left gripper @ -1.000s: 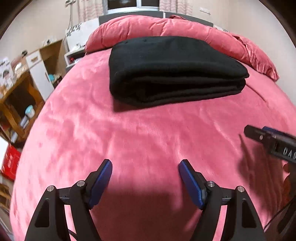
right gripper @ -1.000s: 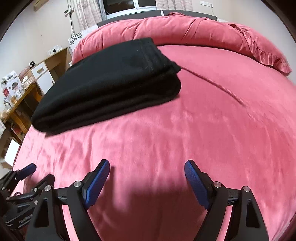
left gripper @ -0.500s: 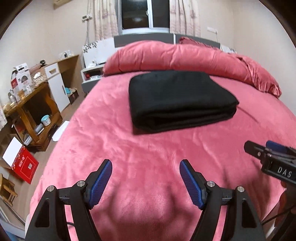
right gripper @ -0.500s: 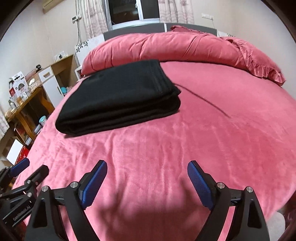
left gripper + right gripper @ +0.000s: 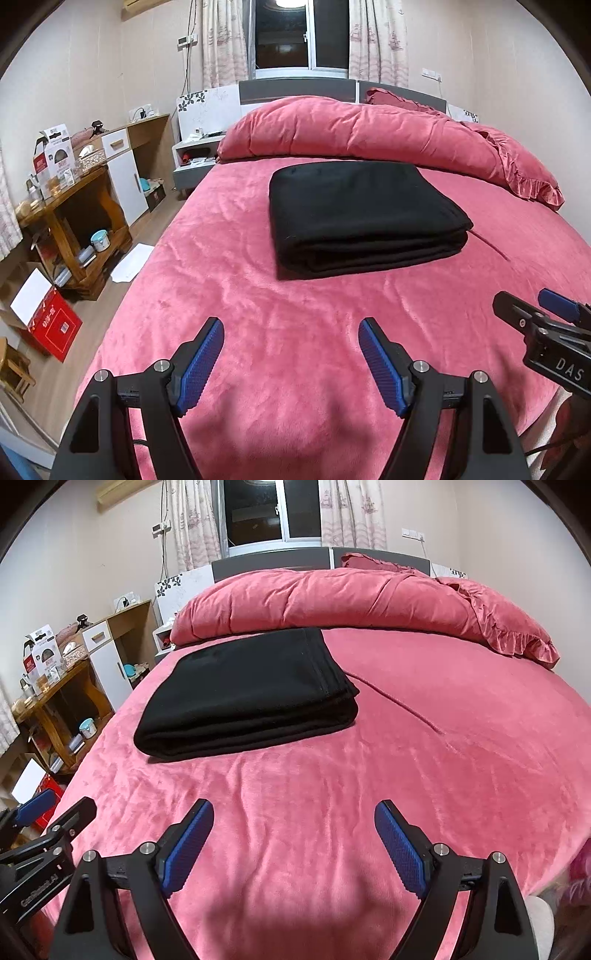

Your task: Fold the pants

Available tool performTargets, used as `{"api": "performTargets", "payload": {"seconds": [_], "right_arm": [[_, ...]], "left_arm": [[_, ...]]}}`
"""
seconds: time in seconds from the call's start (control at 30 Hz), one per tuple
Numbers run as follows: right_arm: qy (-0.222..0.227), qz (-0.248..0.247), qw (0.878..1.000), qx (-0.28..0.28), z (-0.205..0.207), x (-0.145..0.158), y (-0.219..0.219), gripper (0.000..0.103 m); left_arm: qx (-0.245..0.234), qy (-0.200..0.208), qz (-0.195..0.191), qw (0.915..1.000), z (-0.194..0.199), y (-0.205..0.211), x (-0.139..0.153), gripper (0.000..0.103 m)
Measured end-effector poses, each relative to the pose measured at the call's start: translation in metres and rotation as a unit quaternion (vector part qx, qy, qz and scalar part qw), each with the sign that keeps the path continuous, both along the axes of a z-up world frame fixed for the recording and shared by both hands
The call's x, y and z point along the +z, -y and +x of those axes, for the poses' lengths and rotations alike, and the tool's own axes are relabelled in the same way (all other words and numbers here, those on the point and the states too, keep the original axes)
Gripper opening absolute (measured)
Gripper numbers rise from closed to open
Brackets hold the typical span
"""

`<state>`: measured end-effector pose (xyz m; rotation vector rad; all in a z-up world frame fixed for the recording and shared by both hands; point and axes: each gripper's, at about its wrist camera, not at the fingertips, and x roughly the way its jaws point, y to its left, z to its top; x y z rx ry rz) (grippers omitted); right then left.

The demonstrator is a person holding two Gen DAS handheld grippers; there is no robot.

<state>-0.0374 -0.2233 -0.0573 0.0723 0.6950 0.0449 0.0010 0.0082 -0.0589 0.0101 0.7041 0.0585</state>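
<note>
The black pants (image 5: 362, 214) lie folded in a thick, neat rectangle on the pink bed (image 5: 295, 314), also in the right wrist view (image 5: 247, 694). My left gripper (image 5: 291, 332) is open and empty, held above the bed's near part, well short of the pants. My right gripper (image 5: 293, 812) is open and empty too, at the same distance. The right gripper shows at the right edge of the left wrist view (image 5: 543, 317); the left gripper shows at the left edge of the right wrist view (image 5: 48, 812).
A rolled pink duvet (image 5: 369, 129) and a frilled pillow (image 5: 524, 173) lie at the bed's head. Left of the bed stand a wooden desk (image 5: 70, 221), a white cabinet (image 5: 125, 166), a nightstand (image 5: 195, 155) and a red box (image 5: 51, 321) on the floor.
Both grippers have pulled back and risen away from the folded pants, which now look smaller and farther. The jaws stayed open. The pants have not moved.
</note>
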Motion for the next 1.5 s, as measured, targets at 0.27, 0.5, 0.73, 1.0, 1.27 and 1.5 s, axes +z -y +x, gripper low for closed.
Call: {"api": "performTargets", "payload": {"seconds": [0.27, 0.5, 0.73, 1.0, 1.27, 1.5], "right_arm": [[0.001, -0.008, 1.0, 0.011, -0.003, -0.001, -0.006, 0.089], [0.002, -0.012, 1.0, 0.014, -0.004, -0.003, -0.008, 0.089], [-0.002, -0.009, 1.0, 0.011, -0.004, -0.003, -0.007, 0.089], [-0.002, -0.008, 1.0, 0.015, -0.003, -0.005, -0.006, 0.089], [-0.007, -0.006, 1.0, 0.015, -0.002, -0.007, -0.006, 0.089], [-0.008, -0.006, 1.0, 0.016, -0.002, -0.009, -0.008, 0.089]], "left_arm": [[-0.002, 0.002, -0.001, 1.0, -0.003, 0.001, 0.001, 0.077], [-0.005, -0.005, 0.001, 1.0, -0.004, 0.003, 0.001, 0.077], [-0.005, -0.006, -0.007, 0.9999, -0.004, 0.001, 0.0, 0.077], [-0.007, -0.001, -0.004, 1.0, -0.007, 0.004, 0.001, 0.074], [-0.002, -0.009, -0.005, 0.9999, -0.007, 0.002, -0.001, 0.074], [-0.002, -0.014, -0.007, 0.9999, -0.006, 0.001, -0.002, 0.074]]}}
